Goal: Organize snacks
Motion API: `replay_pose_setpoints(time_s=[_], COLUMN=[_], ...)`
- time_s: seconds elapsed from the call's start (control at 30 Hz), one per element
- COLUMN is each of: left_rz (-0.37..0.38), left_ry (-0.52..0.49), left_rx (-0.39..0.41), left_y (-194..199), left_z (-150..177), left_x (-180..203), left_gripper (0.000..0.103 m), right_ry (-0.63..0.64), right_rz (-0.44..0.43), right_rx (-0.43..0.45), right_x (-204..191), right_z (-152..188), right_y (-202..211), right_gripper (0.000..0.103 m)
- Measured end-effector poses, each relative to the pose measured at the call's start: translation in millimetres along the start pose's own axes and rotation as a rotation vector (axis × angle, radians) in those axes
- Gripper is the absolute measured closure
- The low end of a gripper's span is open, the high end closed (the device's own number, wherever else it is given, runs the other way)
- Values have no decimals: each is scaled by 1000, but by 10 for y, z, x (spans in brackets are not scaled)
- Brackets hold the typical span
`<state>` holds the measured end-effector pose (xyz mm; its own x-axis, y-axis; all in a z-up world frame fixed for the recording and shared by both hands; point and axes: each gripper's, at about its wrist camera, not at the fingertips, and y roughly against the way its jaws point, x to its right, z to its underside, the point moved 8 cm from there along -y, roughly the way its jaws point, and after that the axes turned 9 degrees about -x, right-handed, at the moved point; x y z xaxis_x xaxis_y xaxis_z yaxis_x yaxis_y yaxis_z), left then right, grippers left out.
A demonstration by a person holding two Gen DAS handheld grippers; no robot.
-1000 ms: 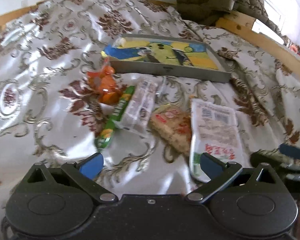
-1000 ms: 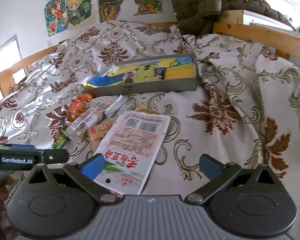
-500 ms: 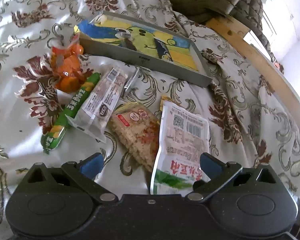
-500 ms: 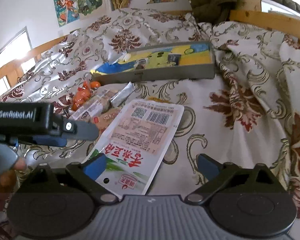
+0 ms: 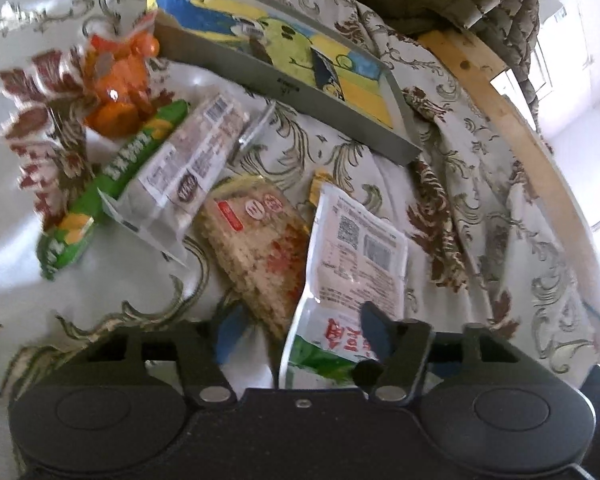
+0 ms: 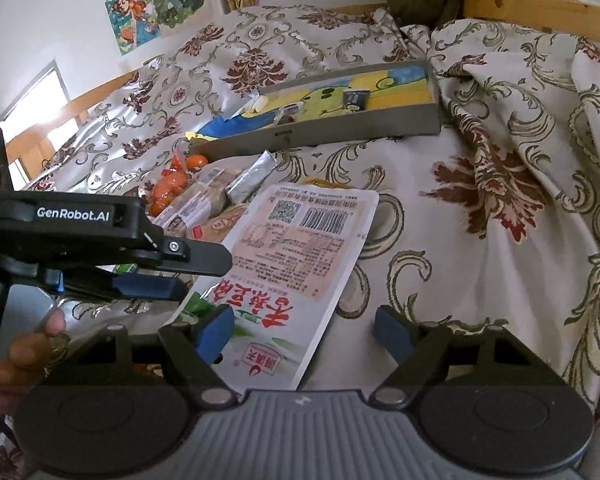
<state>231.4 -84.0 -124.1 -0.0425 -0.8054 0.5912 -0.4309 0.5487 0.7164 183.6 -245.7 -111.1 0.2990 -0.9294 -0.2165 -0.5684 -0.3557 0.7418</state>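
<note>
Grippers in the foreground, both with black bodies and blue pads. The left gripper (image 5: 302, 334) has just been closing and stands about half open; its pads straddle the near edge of the white pouch (image 5: 352, 264) and the near corner of the cracker pack (image 5: 256, 240), but whether either pad presses is not clear. The right gripper (image 6: 302, 330) has also just been closing and is still wide; the pouch's near end lies between its pads, the left pad over its edge, the right pad clear of it over the bedspread (image 6: 480, 240). Both tools probably converge on this pouch because it is the nearest, largest snack.

Pouch: flat, glossy plastic, printed with a barcode and red characters, lying partly over the cracker pack, whose clear wrap shows a rough, grainy slab. Farther left lie a clear-wrapped bar (image 5: 188, 164), a slim green stick pack (image 5: 112, 184) and a crinkled bag of orange pieces (image 5: 120, 84), all loosely clustered and touching. A small silver sachet (image 6: 252, 178) rests beyond them.

Farthest, a shallow grey tray (image 5: 284, 84) with straight walls and a bright yellow-blue picture lining sits on the satiny, floral bedspread, presumably the destination. A wooden rail (image 5: 520, 128) bounds the right side.
</note>
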Motion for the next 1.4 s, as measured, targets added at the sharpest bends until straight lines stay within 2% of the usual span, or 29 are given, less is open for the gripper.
replay_pose_setpoints(time_s=[0.13, 0.2, 0.27, 0.33, 0.4, 0.43, 0.53, 0.6, 0.8, 0.9, 1.0, 1.17, 1.23, 1.27, 1.4], left_rz=[6, 32, 47, 55, 62, 63, 80, 83, 79, 74, 65, 54, 55, 46, 39], left_ry=[22, 64, 101, 118, 131, 140, 167, 169, 162, 161, 156, 162, 164, 162, 163], left_rx=[-7, -13, -11, -10, -5, -4, 6, 14, 28, 32, 40, 54, 51, 52, 55], left_y=[-19, -33, -35, -35, -19, -11, 18, 35, 62, 66, 79, 99, 95, 94, 93], left_z=[7, 1, -4, -18, -36, -49, -75, -86, -153, -173, -177, -190, -194, -188, -193], left_x=[-67, -114, -160, -180, -208, -229, -296, -310, -339, -349, -357, -379, -384, -389, -402], left_gripper=[54, 55, 56, 59, 64, 69, 74, 76, 85, 88, 88, 89, 91, 91, 91], right_ry=[-48, -59, -66, -78, -99, -116, -186, -217, -289, -335, -327, -301, -285, -275, -214], right_rz=[-34, -46, -58, -78, -94, -108, -183, -225, -361, -403, -400, -453, -495, -508, -438], right_rx=[-13, -13, -9, -4, 12, 24, 68, 89, 95, 83, 105, 138, 123, 107, 104], right_x=[40, 46, 39, 29, 25, 29, 81, 115, 151, 171, 161, 82, 31, -12, -108], right_z=[-16, -17, -23, -40, -58, -70, -124, -159, -210, -228, -297, -376, -375, -366, -348], right_y=[-17, -12, 5, 45, 92, 118, 196, 220, 160, 61, -4, 16, 22, 2, -19], right_gripper=[23, 26, 36, 50, 52, 57, 70, 74, 75, 63, 62, 67, 75, 76, 76])
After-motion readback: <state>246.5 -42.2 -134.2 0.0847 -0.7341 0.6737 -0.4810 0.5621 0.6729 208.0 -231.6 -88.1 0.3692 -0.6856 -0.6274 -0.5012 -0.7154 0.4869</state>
